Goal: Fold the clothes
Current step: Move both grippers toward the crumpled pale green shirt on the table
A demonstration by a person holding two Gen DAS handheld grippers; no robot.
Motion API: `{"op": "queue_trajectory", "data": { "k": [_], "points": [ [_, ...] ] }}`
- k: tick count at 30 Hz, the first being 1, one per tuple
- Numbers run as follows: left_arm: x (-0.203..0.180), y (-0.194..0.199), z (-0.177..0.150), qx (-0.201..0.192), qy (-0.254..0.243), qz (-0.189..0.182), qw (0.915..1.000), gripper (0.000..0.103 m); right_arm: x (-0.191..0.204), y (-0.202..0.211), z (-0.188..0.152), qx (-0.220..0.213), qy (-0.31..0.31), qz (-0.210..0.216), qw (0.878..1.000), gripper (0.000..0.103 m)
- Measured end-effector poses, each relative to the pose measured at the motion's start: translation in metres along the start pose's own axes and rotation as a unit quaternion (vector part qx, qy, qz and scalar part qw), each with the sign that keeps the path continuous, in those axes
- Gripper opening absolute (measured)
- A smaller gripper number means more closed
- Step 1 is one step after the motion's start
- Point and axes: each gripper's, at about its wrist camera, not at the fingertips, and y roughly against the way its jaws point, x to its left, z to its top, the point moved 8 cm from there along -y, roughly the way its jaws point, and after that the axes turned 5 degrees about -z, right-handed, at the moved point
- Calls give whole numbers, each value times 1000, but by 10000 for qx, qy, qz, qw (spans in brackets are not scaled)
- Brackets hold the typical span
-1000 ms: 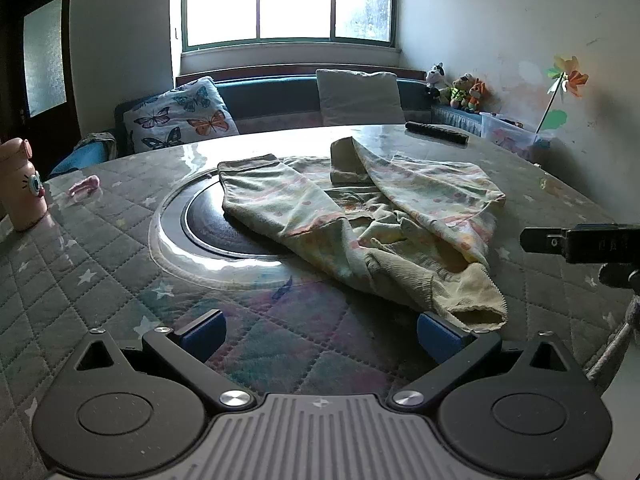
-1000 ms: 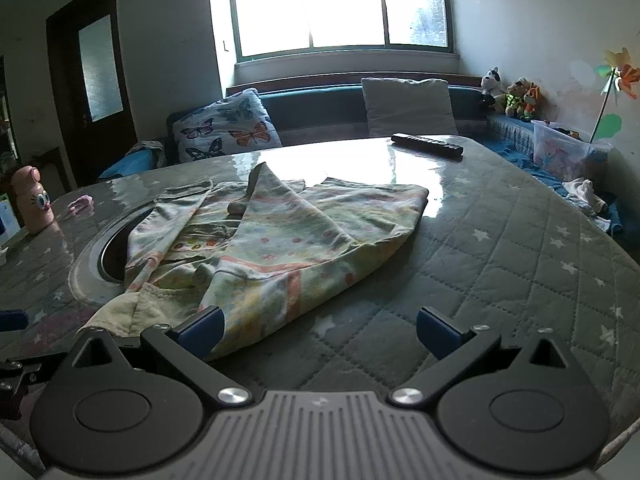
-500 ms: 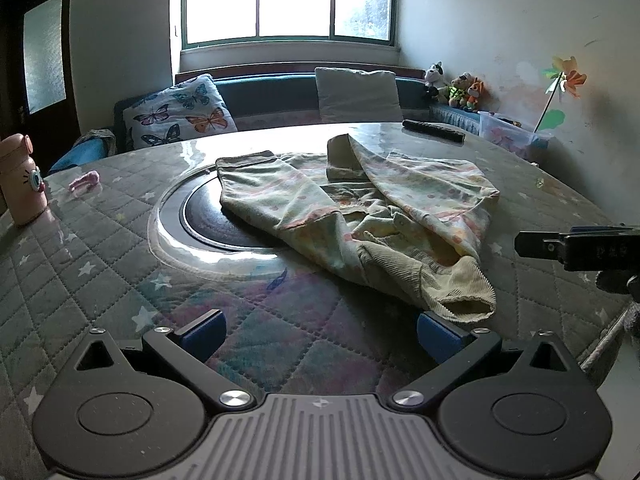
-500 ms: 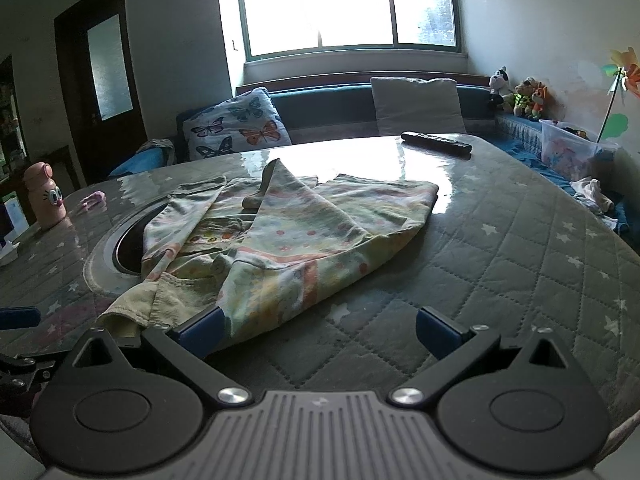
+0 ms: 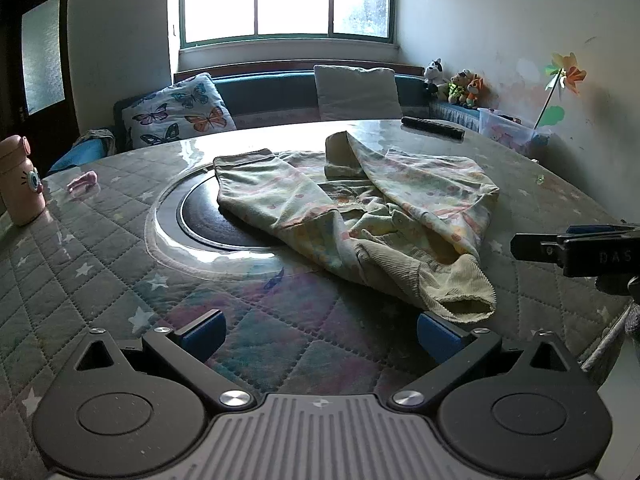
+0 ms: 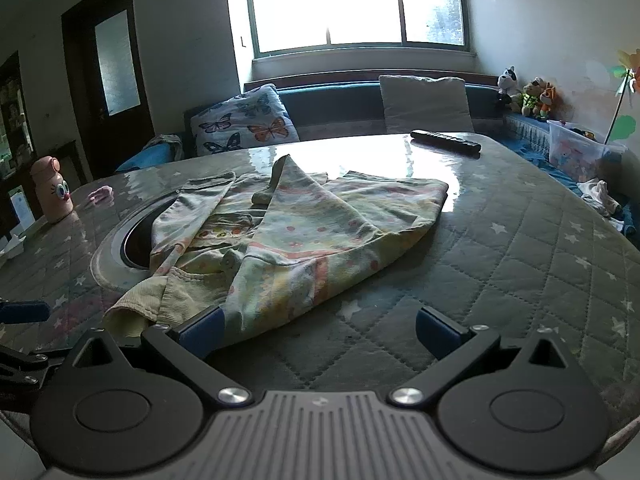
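Backed off slightly vs 1 s ago, both grippers; garment unmoved, lying rumpled mid-table, partly over dark round inset. L gripper jaws wide apart, empty, cuff just beside R finger. R gripper jaws apart, hem at L finger. Remote at far edge.

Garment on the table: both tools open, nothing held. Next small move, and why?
Probably ease the left tool forward onto the ribbed cuff, the nearest part of the crumpled garment. Both the left tool and the right tool are open and empty, and the cuff lies just ahead of the left tool's right finger, on the table.
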Motion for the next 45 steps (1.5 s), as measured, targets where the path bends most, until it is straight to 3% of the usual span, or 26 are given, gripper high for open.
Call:
{"op": "queue_trajectory", "data": {
  "k": [45],
  "points": [
    [11, -26, 19, 192, -130, 121, 9997, 103, 24, -27, 6, 235, 474, 230, 9983, 102]
  ]
}}
